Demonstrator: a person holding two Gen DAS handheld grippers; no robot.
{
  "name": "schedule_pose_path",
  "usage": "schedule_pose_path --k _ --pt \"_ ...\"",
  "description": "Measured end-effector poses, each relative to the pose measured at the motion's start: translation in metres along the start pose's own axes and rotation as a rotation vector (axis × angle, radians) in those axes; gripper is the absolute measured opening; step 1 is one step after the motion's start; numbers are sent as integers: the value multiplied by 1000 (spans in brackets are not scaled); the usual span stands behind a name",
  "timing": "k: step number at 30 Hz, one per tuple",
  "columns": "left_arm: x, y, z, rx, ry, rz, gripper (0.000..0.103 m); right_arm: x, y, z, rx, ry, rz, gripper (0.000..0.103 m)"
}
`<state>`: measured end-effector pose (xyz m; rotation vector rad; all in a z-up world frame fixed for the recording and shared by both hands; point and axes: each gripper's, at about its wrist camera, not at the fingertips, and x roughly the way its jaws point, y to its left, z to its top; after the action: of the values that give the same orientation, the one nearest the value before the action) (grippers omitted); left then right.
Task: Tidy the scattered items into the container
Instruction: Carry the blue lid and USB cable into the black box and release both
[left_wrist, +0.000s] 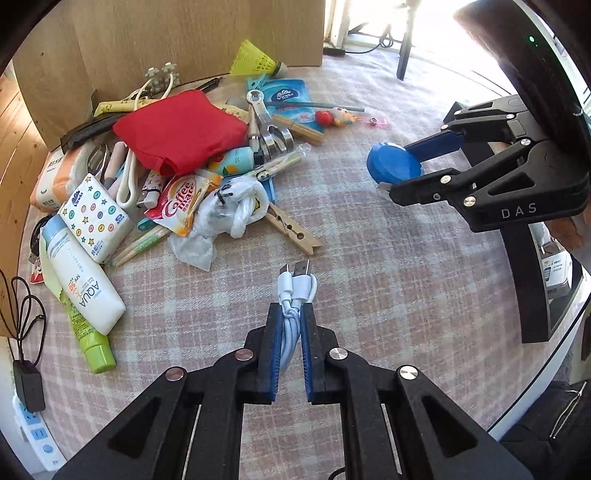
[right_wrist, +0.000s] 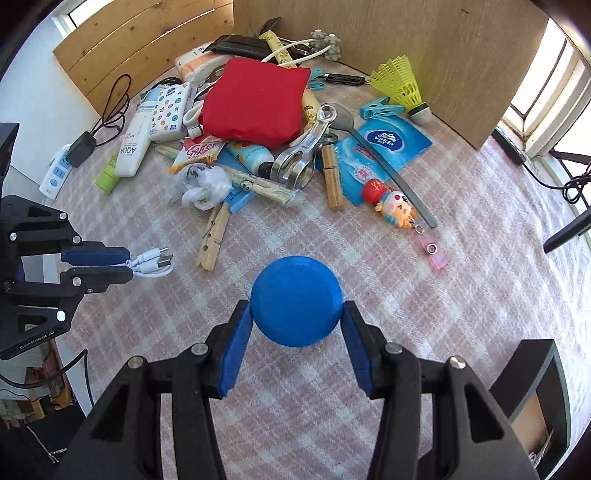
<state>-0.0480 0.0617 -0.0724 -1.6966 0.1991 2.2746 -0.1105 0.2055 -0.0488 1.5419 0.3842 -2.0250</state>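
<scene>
White cable (left_wrist: 295, 295) pinched in left tongs (left_wrist: 290, 314); right tongs (right_wrist: 295, 317) apparently clamp blue disc (right_wrist: 295, 299).

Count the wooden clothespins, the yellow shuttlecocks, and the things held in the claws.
Wooden clothespins: 2
Yellow shuttlecock: 1
Held things: 2, white cable in left claw, blue disc in right claw
Total: 5

A home: beside the pink-and-white checked tablecloth (right_wrist: 424, 314), toiletries, wooden clothes pegs (right_wrist: 213, 236) and a white power strip (right_wrist: 55, 177) lie about.
</scene>
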Motion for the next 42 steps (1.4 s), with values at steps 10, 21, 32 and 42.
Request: schedule_pose_path --k 10,21,32,42 --pt "-39 -63 21 62 -76 -12 9 -74 -70 -44 97 -74 -57 48" --pt "-67 -221 74 269 -177 -178 9 -145 -177 -155 373 -89 -210 48" --pt "-61 -342 81 428 -158 -305 23 -178 -242 -225 548 -97 -252 49" --pt "-66 -344 79 442 -198 -239 70 -181 -230 -213 511 -115 -281 62"
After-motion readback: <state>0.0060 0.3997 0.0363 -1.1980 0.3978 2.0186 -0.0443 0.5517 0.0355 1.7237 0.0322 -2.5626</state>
